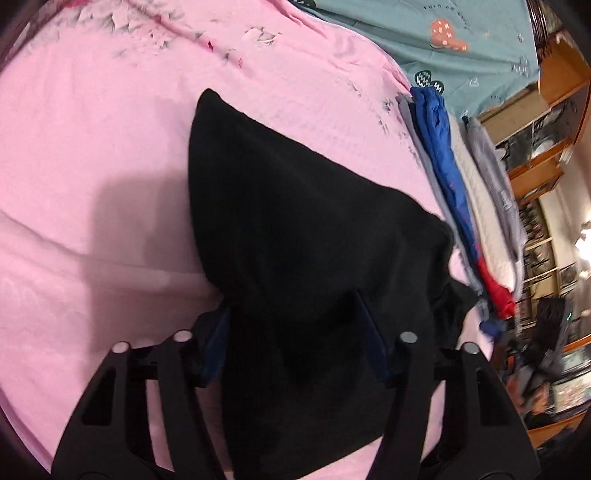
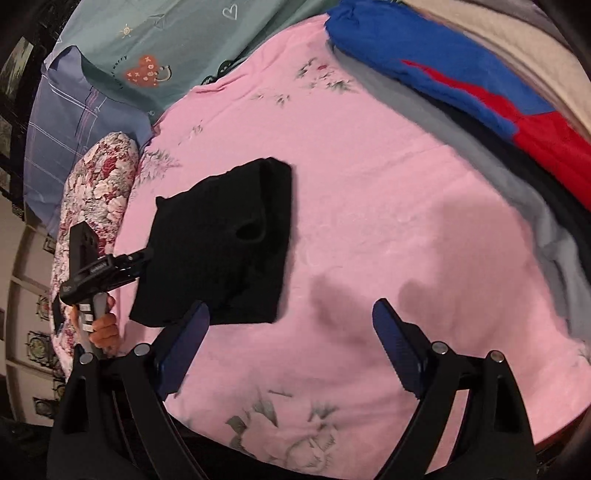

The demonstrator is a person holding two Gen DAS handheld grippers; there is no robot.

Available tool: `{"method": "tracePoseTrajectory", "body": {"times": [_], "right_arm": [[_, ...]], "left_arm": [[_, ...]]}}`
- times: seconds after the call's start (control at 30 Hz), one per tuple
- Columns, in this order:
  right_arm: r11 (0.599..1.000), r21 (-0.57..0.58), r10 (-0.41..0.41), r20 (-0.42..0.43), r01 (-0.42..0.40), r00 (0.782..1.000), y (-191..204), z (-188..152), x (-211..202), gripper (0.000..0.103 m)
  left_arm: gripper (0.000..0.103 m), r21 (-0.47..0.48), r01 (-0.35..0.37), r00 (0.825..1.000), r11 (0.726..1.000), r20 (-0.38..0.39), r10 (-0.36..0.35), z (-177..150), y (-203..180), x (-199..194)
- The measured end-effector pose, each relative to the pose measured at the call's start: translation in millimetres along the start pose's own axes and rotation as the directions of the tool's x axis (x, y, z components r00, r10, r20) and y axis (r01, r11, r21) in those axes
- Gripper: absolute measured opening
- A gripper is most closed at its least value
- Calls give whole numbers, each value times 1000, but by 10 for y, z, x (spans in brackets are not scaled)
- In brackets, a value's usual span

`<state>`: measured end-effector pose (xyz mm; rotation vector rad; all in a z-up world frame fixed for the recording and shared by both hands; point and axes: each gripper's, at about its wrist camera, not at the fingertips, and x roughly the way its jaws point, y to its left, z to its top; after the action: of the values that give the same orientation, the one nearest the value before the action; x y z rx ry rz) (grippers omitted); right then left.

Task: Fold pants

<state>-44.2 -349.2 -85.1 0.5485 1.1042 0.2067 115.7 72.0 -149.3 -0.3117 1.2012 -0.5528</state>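
Observation:
The black pants [image 1: 295,206] lie folded into a compact bundle on the pink bedsheet [image 1: 92,147]. My left gripper [image 1: 291,306] stands over their near end. Its blue-padded fingers [image 1: 216,332] are apart, and the dark cloth fills the gap and spreads past the right one; no clamping shows. In the right wrist view the pants [image 2: 221,240] sit left of centre, with the left gripper [image 2: 146,254] at their left edge and a hand [image 2: 105,328] on its grip. My right gripper [image 2: 291,304] is open wide over bare sheet [image 2: 369,184], just right of the pants, with nothing between its fingers.
A stack of folded clothes [image 2: 443,62] in blue, red, grey and white runs along the bed's right side, also seen as the stack [image 1: 443,166]. A teal quilt [image 2: 166,33], a blue plaid pillow [image 2: 66,122] and a floral pillow [image 2: 99,177] lie at the far left. Wooden shelves [image 1: 546,155] stand beyond the bed.

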Motion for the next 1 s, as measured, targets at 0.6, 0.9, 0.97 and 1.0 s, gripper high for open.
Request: {"method": "tracePoseTrajectory", "body": {"times": [0.6, 0.9, 0.97, 1.0], "right_arm": [[995, -78, 53, -194, -69, 980, 446, 748, 1161, 91], [960, -272, -87, -53, 70, 995, 882, 556, 915, 28], [948, -305, -101, -25, 89, 995, 985, 533, 840, 28], [948, -306, -99, -19, 89, 995, 1015, 546, 818, 28]], "left_arm": [[67, -34, 84, 995, 996, -47, -86, 87, 79, 19], [28, 83, -25, 996, 996, 92, 17, -127, -343, -224], [28, 94, -13, 993, 996, 119, 2, -120, -436, -343], [28, 92, -7, 992, 996, 125, -5, -103, -454, -384]]}}
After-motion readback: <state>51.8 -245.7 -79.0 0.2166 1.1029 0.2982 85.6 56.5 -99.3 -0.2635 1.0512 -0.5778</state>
